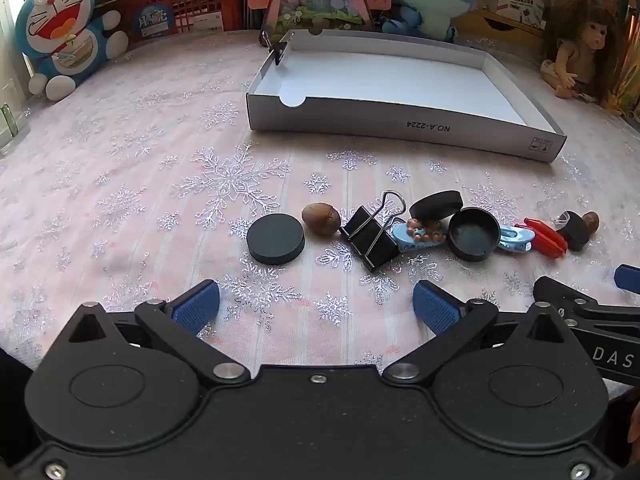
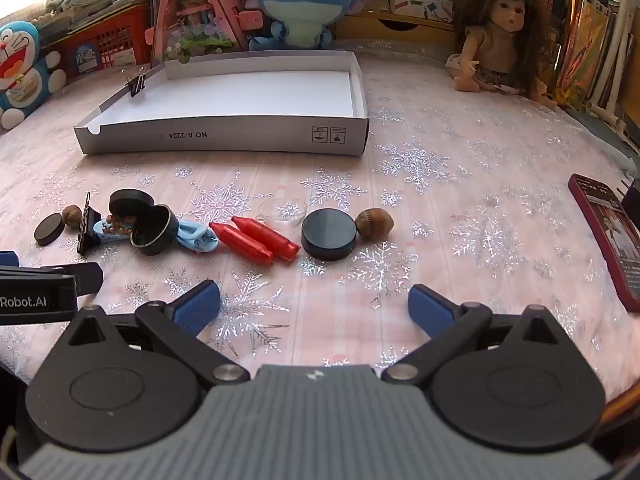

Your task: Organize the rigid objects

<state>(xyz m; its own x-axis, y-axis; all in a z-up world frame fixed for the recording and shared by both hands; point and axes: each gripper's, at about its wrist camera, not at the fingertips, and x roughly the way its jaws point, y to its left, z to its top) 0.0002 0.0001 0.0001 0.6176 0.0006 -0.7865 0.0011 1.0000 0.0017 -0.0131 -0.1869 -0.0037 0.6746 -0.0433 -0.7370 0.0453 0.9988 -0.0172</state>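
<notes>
A row of small objects lies on the snowflake cloth in front of a shallow white box (image 1: 400,126) (image 2: 224,140). In the left wrist view: a black disc (image 1: 275,239), a brown nut (image 1: 321,219), a black binder clip (image 1: 370,234), a blue clip with a tiny bear (image 1: 418,236), a black cap (image 1: 473,234), red clips (image 1: 546,237). In the right wrist view: red clips (image 2: 256,237), a black disc (image 2: 329,233), a nut (image 2: 375,222), a clear dish (image 2: 283,211). A small binder clip (image 2: 135,80) grips the box's left wall. My left gripper (image 1: 316,306) and right gripper (image 2: 314,304) are open and empty, just short of the row.
Plush toys (image 2: 304,0), a doll (image 2: 500,36), a red crate (image 1: 176,8) and books line the back. A red phone (image 2: 608,236) lies at the far right. A glass (image 1: 8,120) stands at the far left.
</notes>
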